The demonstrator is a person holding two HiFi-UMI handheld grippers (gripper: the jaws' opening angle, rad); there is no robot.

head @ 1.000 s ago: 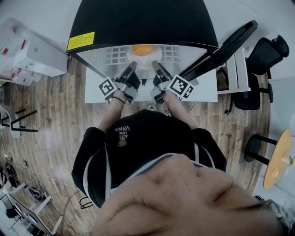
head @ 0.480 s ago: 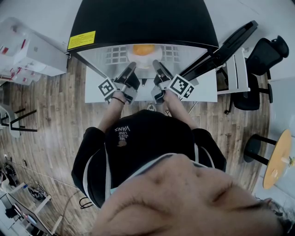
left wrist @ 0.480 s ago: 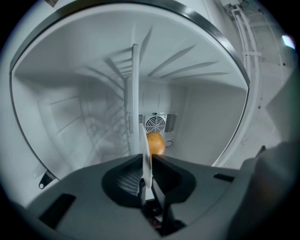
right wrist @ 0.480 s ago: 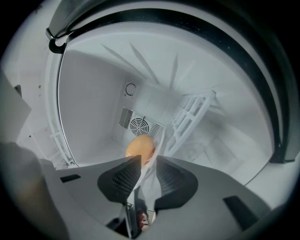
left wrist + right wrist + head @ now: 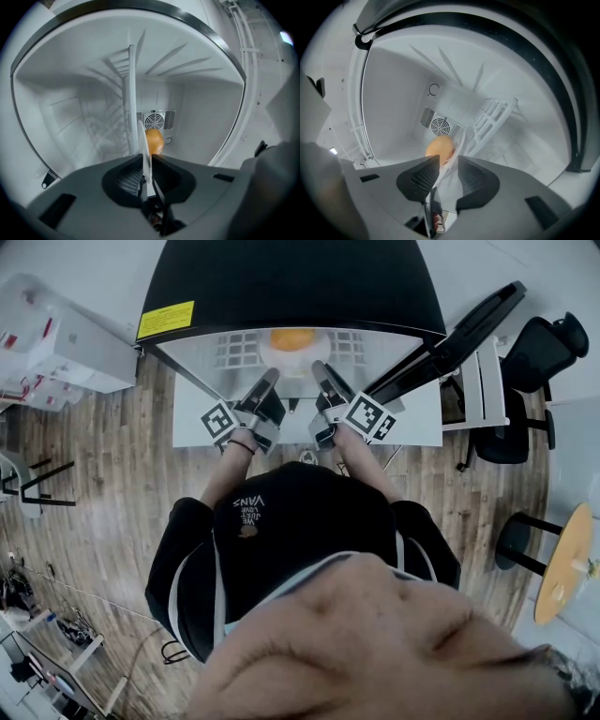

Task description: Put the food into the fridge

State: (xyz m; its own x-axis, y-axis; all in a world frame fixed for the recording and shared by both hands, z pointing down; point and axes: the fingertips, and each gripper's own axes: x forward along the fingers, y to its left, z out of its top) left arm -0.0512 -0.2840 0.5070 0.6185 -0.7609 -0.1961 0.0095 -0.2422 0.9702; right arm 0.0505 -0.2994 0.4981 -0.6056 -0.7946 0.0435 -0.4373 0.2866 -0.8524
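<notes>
Two-handed, reaches into the open fridge, one tool at each side of a white plate inside the compartment. Clamps the plate's left rim with the left tool, jaws pressed flat on it. Has just been opening the right tool: jaws apart, right rim between them, unpressed. Holds round orange food on the plate, in front of the far-wall fan grille.

The fridge shelf (white, brightly lit) bears a plate holding orange food.
</notes>
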